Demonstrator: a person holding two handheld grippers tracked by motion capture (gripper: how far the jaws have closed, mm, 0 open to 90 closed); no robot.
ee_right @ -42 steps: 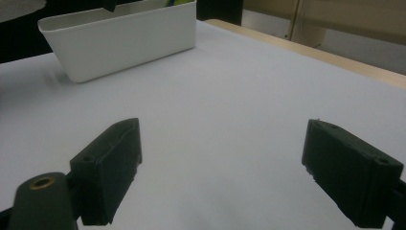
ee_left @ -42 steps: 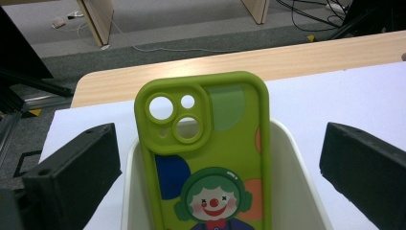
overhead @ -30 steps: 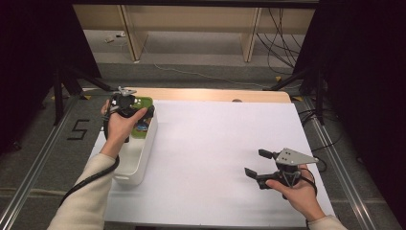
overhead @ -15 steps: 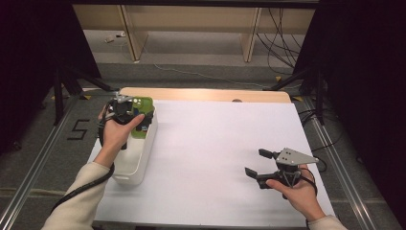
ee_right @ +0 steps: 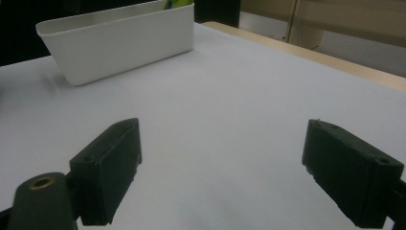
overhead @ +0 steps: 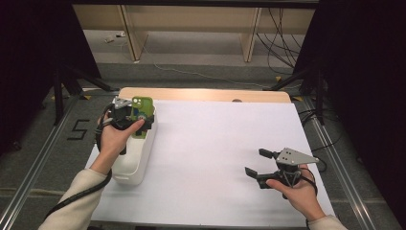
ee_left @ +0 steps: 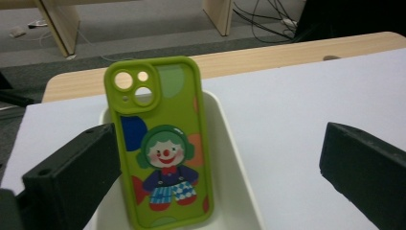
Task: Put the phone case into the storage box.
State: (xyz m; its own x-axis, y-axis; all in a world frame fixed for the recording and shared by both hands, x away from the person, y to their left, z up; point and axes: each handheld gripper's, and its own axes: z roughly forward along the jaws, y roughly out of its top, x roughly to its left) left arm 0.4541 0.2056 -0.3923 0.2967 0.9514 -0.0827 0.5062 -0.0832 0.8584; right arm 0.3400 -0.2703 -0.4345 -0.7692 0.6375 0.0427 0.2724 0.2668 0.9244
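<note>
Phone case stood in the bin, both grippers spread wide.
Green phone case (ee_left: 160,143) (clown print) stood upright in the far end of the white bin (overhead: 139,158), at 10 o'clock on the table (overhead: 215,143); left gripper (ee_left: 215,163) was released, its left jaw just beside the case, right jaw well apart. Right gripper (overhead: 256,163) at 4 o'clock was released too, gripping nothing.

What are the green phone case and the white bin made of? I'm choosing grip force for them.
The green phone case looks like soft silicone or flexible plastic: rounded edges, a faint sheen and a printed clown. The white bin seems to be rigid moulded plastic with a matte finish: thin, even walls and a rolled rim. Neither can be confirmed by sight alone.
</note>
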